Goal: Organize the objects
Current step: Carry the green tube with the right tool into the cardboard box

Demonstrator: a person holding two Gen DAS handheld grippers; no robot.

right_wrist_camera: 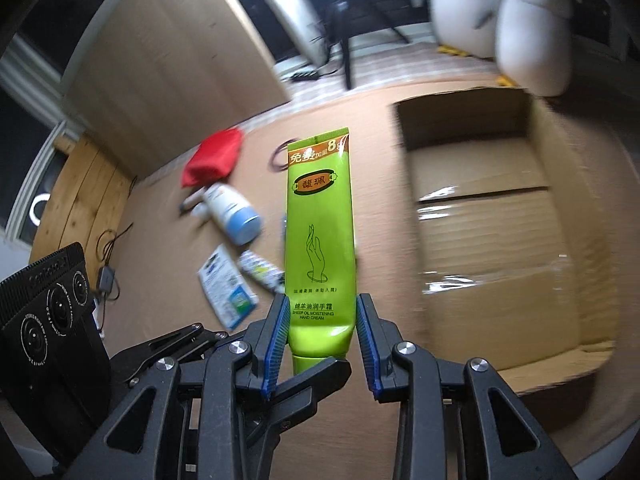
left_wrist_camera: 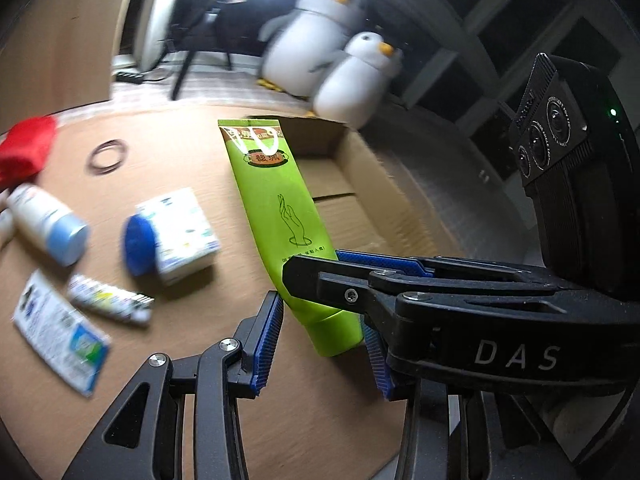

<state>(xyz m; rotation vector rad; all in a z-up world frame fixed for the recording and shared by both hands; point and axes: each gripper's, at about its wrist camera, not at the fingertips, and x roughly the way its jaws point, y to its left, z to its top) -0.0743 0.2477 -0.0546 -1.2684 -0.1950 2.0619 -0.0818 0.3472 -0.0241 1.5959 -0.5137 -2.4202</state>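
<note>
While the hand cream tube (right_wrist_camera: pixel 320 220) hangs in the air above the worktop (left_wrist_camera: pixel 192 168), both grippers are at its cap end. The right gripper (right_wrist_camera: pixel 322 304) is clamped across the flat lower body just above the shoulder, with a blue pad flush on each edge and the crimped end pointing away from it. The left gripper (left_wrist_camera: pixel 320 320) comes in crosswise just below that. Its pads sit either side of the shoulder and cap and look pressed on, though the far pad is partly hidden behind the right gripper's finger, so I'm less sure of that contact. An open cardboard box (right_wrist_camera: pixel 460 120) lies ahead and to the right of the right gripper, with nothing visible inside it. My read: the tube goes in there. Handling: it's a light, soft-walled plastic tube with a glossy, slippery skin. Squeezing mid-body will dent it and push cream toward the cap. The stiff shoulder and cap are the better places to grip, and that's about where it's held now. The crimp end is free, so it could swing if one grip lets go. Ahead-left of the right gripper, loose items are lying on the worktop: a red pouch (right_wrist_camera: pixel 216 156), a white bottle with a pale blue cap (right_wrist_camera: pixel 232 216), a small patterned tube (right_wrist_camera: pixel 260 272), a flat white packet (right_wrist_camera: pixel 228 292) and dark elastic rings (left_wrist_camera: pixel 107 153). A small carton with a blue cap (left_wrist_camera: pixel 180 232) sits left of the left gripper. Everything off the tube is blurred, so I can't read any of the labels there.
</note>
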